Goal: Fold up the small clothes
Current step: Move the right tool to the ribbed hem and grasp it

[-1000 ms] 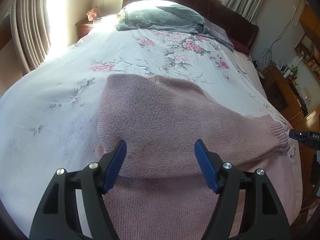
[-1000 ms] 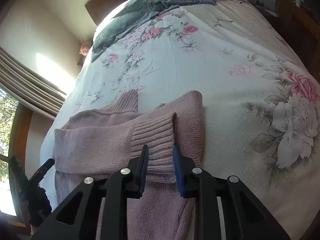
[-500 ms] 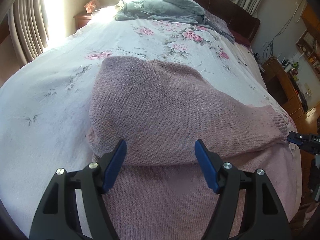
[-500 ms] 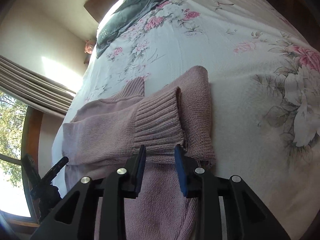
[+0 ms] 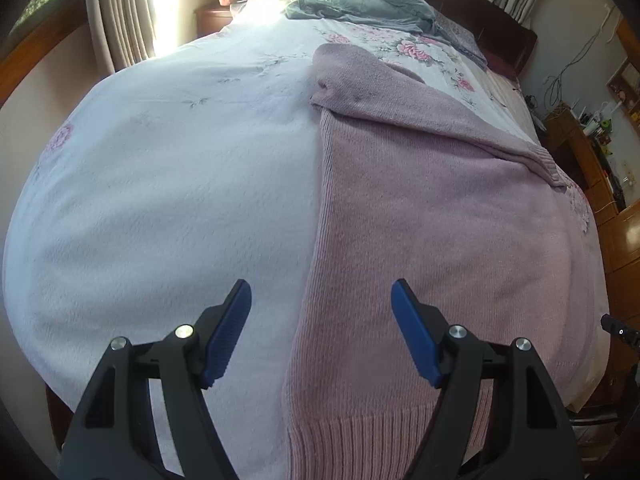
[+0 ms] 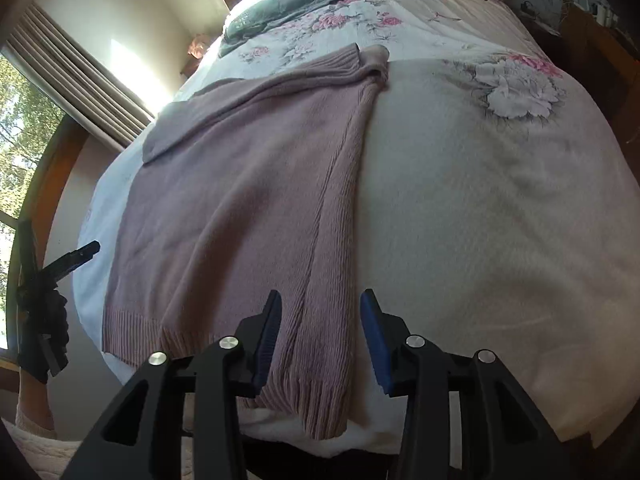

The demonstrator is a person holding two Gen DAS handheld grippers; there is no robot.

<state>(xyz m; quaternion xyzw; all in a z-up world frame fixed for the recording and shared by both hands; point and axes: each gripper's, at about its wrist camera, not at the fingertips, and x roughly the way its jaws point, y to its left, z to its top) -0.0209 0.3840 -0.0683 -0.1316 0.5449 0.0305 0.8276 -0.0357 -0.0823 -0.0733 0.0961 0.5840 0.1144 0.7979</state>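
Sweater (image 5: 440,220) sleeves folded in, both grippers (image 5: 320,320) (image 6: 320,332) spread at near hem; next: pinch hem corners, fold toward far collar.

The bed (image 5: 168,184) has a white cover with pink flowers. Directly ahead of both grippers a pink knitted sweater (image 5: 432,216) lies flat on it. Far ahead, grey folded clothes (image 5: 360,4) lie near the headboard.
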